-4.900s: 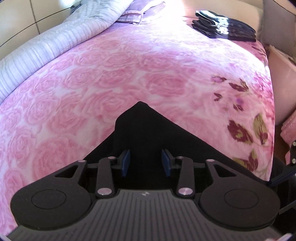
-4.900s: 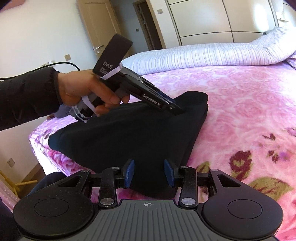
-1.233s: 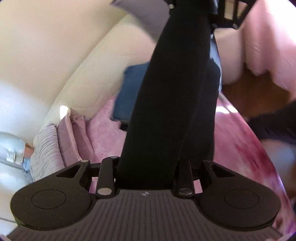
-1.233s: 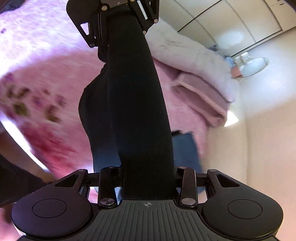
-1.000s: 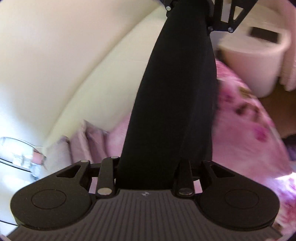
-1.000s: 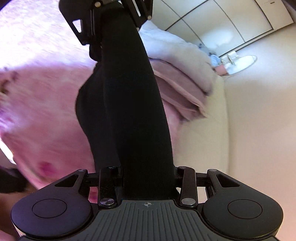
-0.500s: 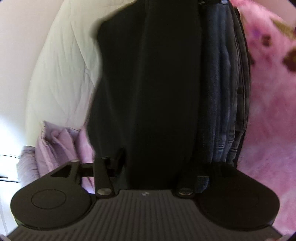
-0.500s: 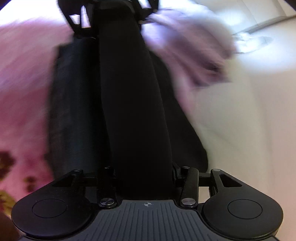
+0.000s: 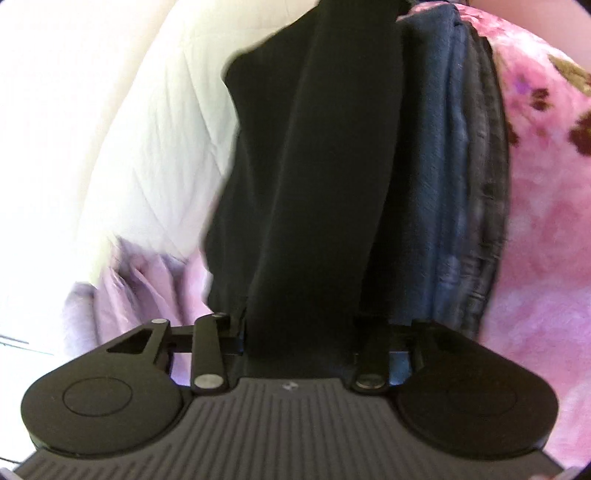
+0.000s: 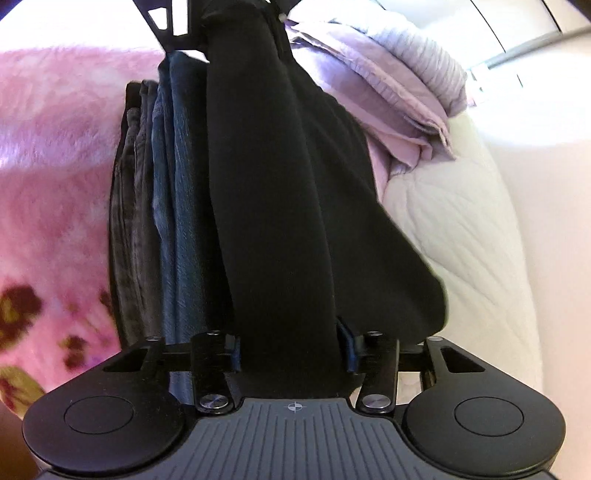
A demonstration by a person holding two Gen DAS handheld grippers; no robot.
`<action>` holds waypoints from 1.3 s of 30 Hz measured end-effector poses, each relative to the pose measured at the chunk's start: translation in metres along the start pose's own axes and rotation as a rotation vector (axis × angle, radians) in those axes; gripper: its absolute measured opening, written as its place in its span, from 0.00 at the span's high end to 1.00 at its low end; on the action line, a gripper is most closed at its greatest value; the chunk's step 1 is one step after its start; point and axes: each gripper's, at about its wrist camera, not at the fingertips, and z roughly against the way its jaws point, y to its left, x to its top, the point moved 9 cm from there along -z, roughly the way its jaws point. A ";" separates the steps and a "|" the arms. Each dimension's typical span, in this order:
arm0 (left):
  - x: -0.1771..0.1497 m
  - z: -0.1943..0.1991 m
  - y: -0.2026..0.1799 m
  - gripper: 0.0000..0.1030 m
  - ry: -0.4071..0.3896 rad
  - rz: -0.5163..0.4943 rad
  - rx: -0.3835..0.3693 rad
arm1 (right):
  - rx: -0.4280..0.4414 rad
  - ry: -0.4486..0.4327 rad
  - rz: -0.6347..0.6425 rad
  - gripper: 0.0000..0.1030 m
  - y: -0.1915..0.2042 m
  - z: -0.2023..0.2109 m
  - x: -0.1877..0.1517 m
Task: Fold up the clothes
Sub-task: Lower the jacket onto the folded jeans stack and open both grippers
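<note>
Black folded garment (image 9: pixel 317 177) stretches as a thick band between the two grippers, one end running into each. In the left wrist view it fills the gap of the left gripper (image 9: pixel 299 339), whose jaws are closing with the cloth between them; the pads are hidden by the fabric, so whether they press on it I cannot tell. In the right wrist view the same garment (image 10: pixel 273 206) passes between the blue pads (image 10: pixel 349 347) of the right gripper (image 10: pixel 291 349), whose jaws are also closing; the cloth touches the left pad, while the right pad shows a thin edge just beside it. At the far end of that view the left gripper (image 10: pixel 207 22) appears at the top edge, with the cloth bunched in it.

Under the black band lies a stack of folded clothes (image 10: pixel 155 206), dark blue and grey layers, resting on the pink rose-patterned blanket (image 10: pixel 55 155) of the bed. A lilac pillow (image 10: pixel 388 92) and a white quilted headboard (image 10: pixel 461 236) lie at the right in the right wrist view.
</note>
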 end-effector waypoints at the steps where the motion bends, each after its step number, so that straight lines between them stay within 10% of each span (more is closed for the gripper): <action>1: 0.004 0.002 0.006 0.67 -0.024 0.005 0.047 | -0.046 -0.013 0.013 0.59 -0.009 0.004 0.001; 22: -0.040 0.027 -0.014 0.55 0.058 0.015 -0.032 | -0.071 0.084 -0.094 0.50 0.030 0.029 -0.015; 31: -0.028 0.116 -0.016 0.59 0.085 0.314 -0.034 | -0.024 0.055 -0.500 0.50 0.007 0.081 0.007; 39: -0.010 0.036 -0.022 0.61 0.165 0.524 -0.173 | 0.081 0.070 -0.892 0.50 -0.011 0.054 -0.003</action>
